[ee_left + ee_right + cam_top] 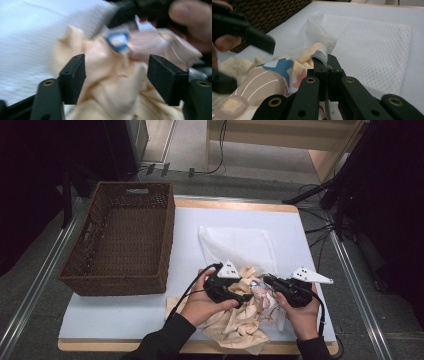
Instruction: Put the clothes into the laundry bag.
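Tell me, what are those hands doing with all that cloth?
A person holds a tool in each hand over a pile of peach cloth. The right tool is shut on the grey edge of a white mesh bag. The left tool sits open around the cloth. A wicker basket waits beside them.

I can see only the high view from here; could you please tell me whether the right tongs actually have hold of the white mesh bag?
Observer: Yes. In the right gripper view the right tongs are shut on the grey hem at the mouth of the mesh bag.
Operator: Thank you. Do the left tongs grip the beige cloth as well?
Observer: No. In the left gripper view the left tongs stand open around the bunched beige cloth, with the jaws well apart.
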A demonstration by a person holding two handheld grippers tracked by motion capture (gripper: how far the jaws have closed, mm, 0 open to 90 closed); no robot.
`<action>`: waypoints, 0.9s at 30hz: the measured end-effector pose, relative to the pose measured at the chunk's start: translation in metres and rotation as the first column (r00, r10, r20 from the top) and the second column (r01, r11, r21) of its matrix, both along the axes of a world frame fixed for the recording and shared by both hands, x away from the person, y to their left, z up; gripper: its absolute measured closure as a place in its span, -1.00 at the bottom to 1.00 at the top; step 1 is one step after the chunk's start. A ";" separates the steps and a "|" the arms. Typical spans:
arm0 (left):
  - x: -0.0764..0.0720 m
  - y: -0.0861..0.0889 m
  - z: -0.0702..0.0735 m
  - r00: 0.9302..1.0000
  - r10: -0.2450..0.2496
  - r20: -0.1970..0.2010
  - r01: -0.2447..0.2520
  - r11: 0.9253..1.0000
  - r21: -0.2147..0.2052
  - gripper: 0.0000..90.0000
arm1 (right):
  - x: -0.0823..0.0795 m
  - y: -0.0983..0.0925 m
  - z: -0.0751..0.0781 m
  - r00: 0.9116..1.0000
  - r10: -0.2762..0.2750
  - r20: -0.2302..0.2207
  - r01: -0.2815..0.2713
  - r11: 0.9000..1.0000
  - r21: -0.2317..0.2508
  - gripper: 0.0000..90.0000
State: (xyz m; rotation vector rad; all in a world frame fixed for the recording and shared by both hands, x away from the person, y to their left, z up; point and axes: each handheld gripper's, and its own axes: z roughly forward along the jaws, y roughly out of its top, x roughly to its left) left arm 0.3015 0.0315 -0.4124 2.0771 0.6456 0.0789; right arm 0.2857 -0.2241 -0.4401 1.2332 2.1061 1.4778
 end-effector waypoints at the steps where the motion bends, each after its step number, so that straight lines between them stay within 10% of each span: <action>1: 0.005 0.002 -0.002 1.000 0.014 0.001 -0.014 1.000 -0.010 -0.36 | 0.000 0.001 0.000 1.000 -0.001 -0.003 0.001 1.000 -0.002 0.97; 4: 0.021 -0.007 -0.017 0.998 0.060 -0.004 -0.060 0.996 0.062 -0.53 | -0.001 0.003 0.001 1.000 0.004 0.000 -0.004 1.000 -0.004 0.97; 9: 0.033 -0.022 -0.041 0.991 -0.001 -0.132 0.011 0.997 0.074 -0.51 | -0.001 0.004 -0.001 1.000 0.012 -0.001 -0.013 1.000 -0.013 0.97; 14: 0.021 -0.023 -0.031 0.991 -0.097 -0.088 0.102 0.993 0.062 0.64 | 0.001 0.001 -0.003 1.000 0.007 -0.009 -0.007 1.000 -0.006 0.97; 23: -0.005 -0.039 -0.026 0.963 -0.252 -0.098 0.257 0.965 0.051 0.77 | 0.002 0.000 -0.002 1.000 0.012 -0.010 -0.012 1.000 0.008 0.98; 27: -0.002 -0.046 -0.041 0.981 -0.167 -0.094 0.180 0.971 0.159 0.77 | 0.000 -0.001 0.002 0.999 0.028 0.018 -0.029 0.999 0.031 0.98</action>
